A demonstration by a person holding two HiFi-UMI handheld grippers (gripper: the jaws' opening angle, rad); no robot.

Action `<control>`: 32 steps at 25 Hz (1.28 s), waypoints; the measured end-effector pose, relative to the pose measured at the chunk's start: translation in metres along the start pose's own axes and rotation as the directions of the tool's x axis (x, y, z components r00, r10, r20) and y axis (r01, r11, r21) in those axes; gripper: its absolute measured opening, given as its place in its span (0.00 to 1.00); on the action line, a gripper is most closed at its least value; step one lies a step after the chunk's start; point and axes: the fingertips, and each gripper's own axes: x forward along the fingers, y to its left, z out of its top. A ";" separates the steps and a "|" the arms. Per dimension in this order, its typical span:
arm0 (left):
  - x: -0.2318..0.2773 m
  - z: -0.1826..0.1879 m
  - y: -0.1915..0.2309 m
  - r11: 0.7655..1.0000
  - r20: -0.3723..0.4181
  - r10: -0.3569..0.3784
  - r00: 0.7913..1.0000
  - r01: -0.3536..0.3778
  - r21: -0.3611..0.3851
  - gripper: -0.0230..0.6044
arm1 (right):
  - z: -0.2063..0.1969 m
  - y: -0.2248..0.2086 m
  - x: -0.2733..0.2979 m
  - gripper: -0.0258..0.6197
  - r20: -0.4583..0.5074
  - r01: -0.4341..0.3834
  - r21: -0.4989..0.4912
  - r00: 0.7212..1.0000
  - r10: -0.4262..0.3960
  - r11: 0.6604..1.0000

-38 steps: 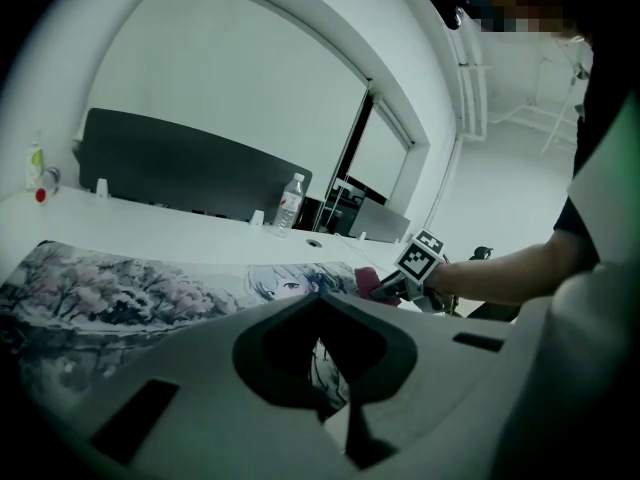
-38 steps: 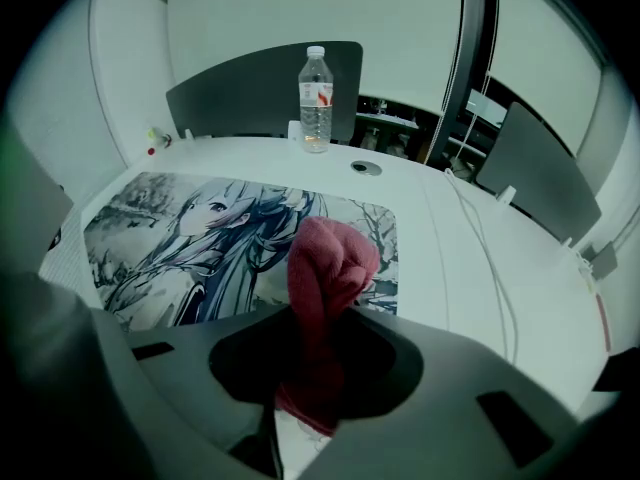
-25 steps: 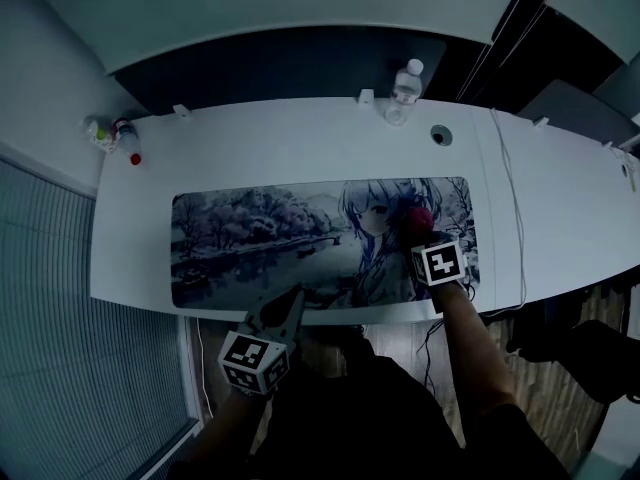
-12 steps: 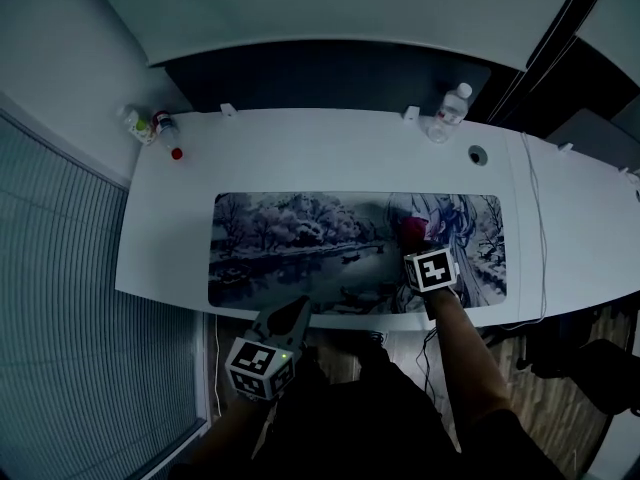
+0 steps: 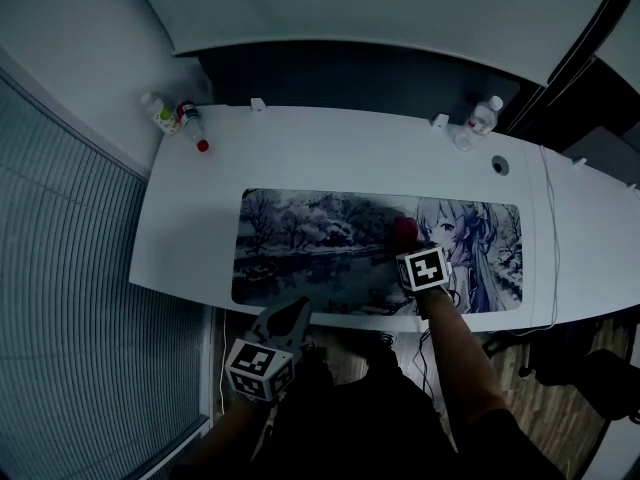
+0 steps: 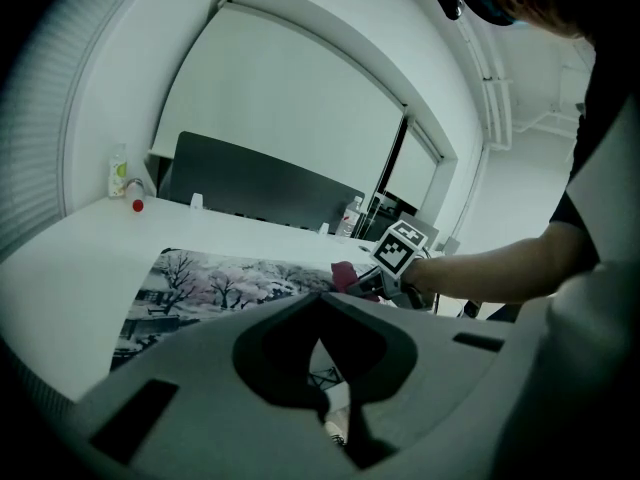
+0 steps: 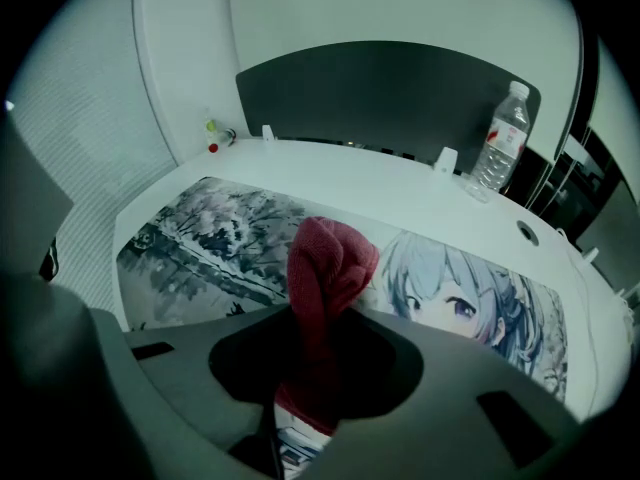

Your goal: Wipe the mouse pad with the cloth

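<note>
A long printed mouse pad [image 5: 300,238] with a winter scene and an anime girl lies along the white desk [image 5: 330,148]. My right gripper [image 5: 408,244] is shut on a bunched red cloth [image 5: 404,230], which rests on the pad just left of the girl's face. In the right gripper view the cloth [image 7: 325,268] stands up between the jaws of that gripper [image 7: 318,313], with the pad [image 7: 200,228] beneath. My left gripper [image 5: 288,316] hangs below the desk's front edge, shut and empty. The left gripper view shows its jaws together [image 6: 320,298] and the pad [image 6: 200,278] beyond.
A water bottle [image 5: 484,116] stands at the back right beside a cable hole [image 5: 500,166]. Small bottles [image 5: 165,113] and a red cap [image 5: 203,146] sit at the back left corner. A thin cable [image 5: 553,238] runs over the desk's right end. A dark partition [image 5: 350,78] backs the desk.
My right gripper has slid the red cloth leftward along the pad, from the girl's hair to left of her face. The left gripper has stayed below the front edge.
</note>
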 end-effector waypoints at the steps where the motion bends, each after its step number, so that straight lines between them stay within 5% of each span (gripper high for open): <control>1: -0.003 -0.001 0.004 1.000 0.002 0.002 1.000 -0.002 -0.008 0.04 | 0.004 0.007 0.002 0.22 0.000 -0.001 -0.009 1.000 0.001 1.000; 16: -0.060 -0.010 0.072 0.999 0.019 0.042 0.999 -0.041 -0.022 0.04 | 0.052 0.141 0.040 0.22 0.002 -0.082 -0.108 0.997 0.083 0.991; 32: -0.119 -0.022 0.142 0.994 0.022 0.096 0.995 -0.094 -0.052 0.04 | 0.087 0.282 0.067 0.22 -0.010 -0.132 -0.328 0.991 0.137 0.935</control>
